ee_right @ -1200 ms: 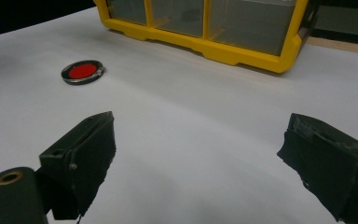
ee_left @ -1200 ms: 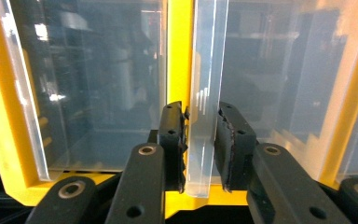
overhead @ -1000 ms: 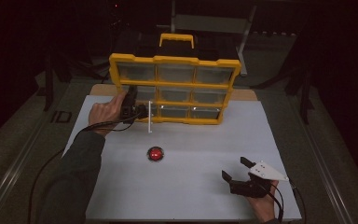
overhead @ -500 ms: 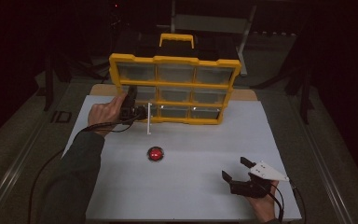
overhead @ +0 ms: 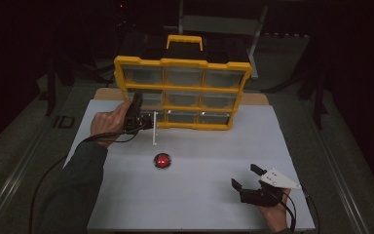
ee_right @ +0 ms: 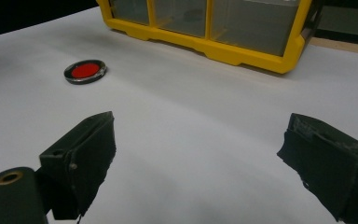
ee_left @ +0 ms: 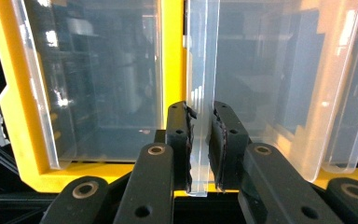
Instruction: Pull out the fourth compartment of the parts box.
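A yellow drawer cabinet (overhead: 182, 92) with clear drawers stands upright at the back of the white table. My left gripper (overhead: 143, 122) is at its bottom-left corner. In the left gripper view its jaws (ee_left: 200, 119) are shut on the thin upright lip of a clear drawer (ee_left: 200, 70), whose pale edge (overhead: 154, 129) sticks out from the cabinet front. A small round red disc (overhead: 162, 161) with a dark rim lies flat on the table in front of the cabinet (ee_right: 214, 28). My right gripper (overhead: 244, 176) rests near the front right, open, with nothing between its jaws (ee_right: 196, 154); the disc (ee_right: 86, 71) lies ahead of it to the left.
The white table top (overhead: 199, 146) ends at a near edge just in front of the right hand. A cable (overhead: 53, 170) trails from the left gripper along the sleeve. Dark floor and metal rails surround the table.
The left gripper and the drawer edge it holds have shifted slightly toward the near side. The right gripper and the red disc have stayed put.
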Tool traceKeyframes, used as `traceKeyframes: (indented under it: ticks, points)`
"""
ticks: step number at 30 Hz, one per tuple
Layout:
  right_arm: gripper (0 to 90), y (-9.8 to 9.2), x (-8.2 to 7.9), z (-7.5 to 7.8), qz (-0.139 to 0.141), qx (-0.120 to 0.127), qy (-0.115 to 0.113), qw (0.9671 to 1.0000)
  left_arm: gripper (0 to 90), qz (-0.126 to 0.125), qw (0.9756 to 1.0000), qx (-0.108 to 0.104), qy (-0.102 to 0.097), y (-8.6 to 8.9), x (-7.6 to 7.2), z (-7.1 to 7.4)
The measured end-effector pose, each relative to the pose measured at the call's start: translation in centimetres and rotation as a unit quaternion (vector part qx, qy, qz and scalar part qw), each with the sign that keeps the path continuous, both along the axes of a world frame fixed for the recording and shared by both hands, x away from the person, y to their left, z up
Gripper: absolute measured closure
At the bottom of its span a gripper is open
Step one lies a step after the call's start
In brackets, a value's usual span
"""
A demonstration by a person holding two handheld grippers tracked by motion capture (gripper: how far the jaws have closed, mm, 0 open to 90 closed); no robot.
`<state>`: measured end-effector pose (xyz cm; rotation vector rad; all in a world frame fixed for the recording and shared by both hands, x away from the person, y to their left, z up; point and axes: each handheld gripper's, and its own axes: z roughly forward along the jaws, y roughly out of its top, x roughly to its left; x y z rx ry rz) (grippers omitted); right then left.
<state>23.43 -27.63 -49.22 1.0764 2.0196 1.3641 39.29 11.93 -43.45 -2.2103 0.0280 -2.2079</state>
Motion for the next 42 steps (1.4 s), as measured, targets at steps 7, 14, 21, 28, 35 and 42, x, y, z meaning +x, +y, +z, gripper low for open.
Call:
traceKeyframes:
  ticks: [7,14,21,28,35,42]
  points:
    - [9.1,0.1,0.0,0.0,0.001,0.000,0.001,1.0000,79.5,0.000,1.0000,0.004,0.001,0.0,-0.5,0.0]
    - [9.1,0.1,0.0,0.0,0.002,0.000,0.001,1.0000,79.4,-0.003,1.0000,0.002,0.004,0.0,-1.3,0.0]
    - [9.1,0.0,0.0,0.0,0.000,0.000,0.000,1.0000,79.4,-0.004,1.0000,0.001,0.005,0.0,-2.0,0.0]
    - [9.1,0.0,0.0,0.0,0.000,0.001,0.000,1.0000,79.4,-0.004,1.0000,0.002,0.006,0.1,-2.7,0.0]
    - [9.1,0.0,0.0,0.0,0.000,0.003,0.000,1.0000,79.4,-0.009,1.0000,0.001,0.004,0.2,-3.5,0.0]
    - [9.1,0.0,0.0,0.0,0.000,0.004,0.000,1.0000,79.4,-0.009,1.0000,0.004,0.001,0.3,-4.3,-0.1]
